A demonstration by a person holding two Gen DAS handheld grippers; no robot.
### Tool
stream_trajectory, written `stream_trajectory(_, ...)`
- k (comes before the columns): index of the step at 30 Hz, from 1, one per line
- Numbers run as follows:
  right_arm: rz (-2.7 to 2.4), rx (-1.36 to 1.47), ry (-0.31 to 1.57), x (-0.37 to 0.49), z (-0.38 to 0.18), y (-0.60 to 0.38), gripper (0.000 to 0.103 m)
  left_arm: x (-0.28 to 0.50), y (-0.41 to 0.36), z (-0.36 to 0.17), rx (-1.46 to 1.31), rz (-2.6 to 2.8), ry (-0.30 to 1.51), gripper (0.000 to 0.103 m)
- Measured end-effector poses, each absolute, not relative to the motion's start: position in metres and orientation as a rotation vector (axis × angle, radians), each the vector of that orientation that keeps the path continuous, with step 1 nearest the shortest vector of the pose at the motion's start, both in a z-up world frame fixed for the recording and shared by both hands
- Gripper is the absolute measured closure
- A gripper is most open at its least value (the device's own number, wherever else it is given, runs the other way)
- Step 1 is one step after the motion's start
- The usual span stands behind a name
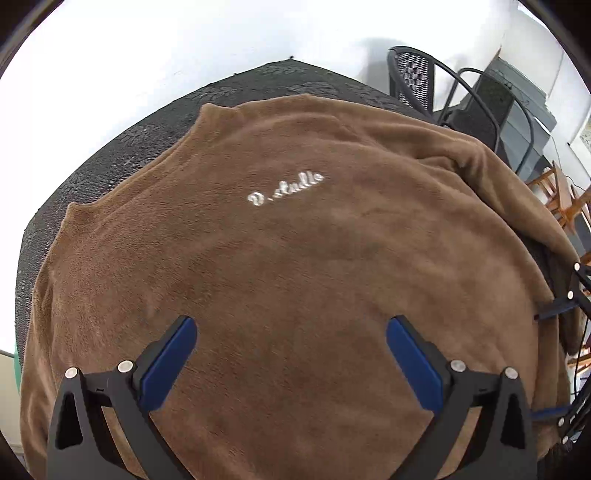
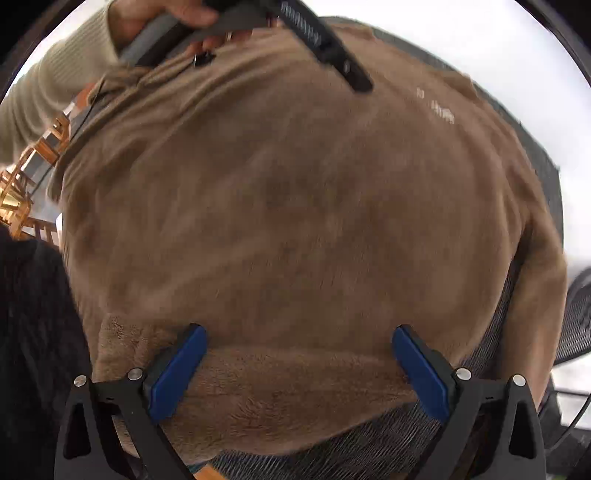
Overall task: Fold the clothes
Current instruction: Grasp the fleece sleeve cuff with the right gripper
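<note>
One brown sweater (image 1: 295,258) with one white word (image 1: 285,189) on it. One dark table cloth (image 1: 122,147). Two grippers: left gripper (image 1: 291,328), right gripper (image 2: 299,336), two blue fingers (image 1: 168,365) each. One black mesh chair (image 1: 413,79). One hand (image 2: 155,14).

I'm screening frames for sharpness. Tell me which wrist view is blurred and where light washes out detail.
Left wrist view: sharp, the white lettering on the brown sweater is crisp; the wall behind is blown out white. Right wrist view: motion-blurred, the lettering smears, though the right gripper looks sharp. Both bulge with fisheye distortion.
</note>
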State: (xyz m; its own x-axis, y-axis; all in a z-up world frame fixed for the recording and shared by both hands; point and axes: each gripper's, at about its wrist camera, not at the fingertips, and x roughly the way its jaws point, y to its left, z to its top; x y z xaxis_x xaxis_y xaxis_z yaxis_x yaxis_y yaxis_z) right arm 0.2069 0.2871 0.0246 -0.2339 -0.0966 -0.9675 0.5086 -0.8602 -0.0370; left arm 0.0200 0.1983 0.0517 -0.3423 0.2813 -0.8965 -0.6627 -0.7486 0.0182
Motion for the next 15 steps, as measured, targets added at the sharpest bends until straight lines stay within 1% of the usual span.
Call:
stream_trajectory(4,-2.307,1.692,0.198,0.247,0.030,0.334,0.001,0.029,0.212,0.043,-1.307,2.063,0.495,0.000)
stream_trajectory(6,-2.383,1.711,0.113,0.266,0.025,0.351,0.001,0.036,0.220,0.039,-1.312,2.035,0.483,0.000)
stream_trajectory(10,-2.565,1.593,0.096,0.305,0.031,0.359,0.001,0.055,0.244,0.036,-1.321,1.957,0.459,0.000)
stream_trajectory(15,-2.809,1.429,0.062,0.350,0.055,0.374,0.001,0.090,0.267,0.044,-1.277,1.883,0.474,0.000)
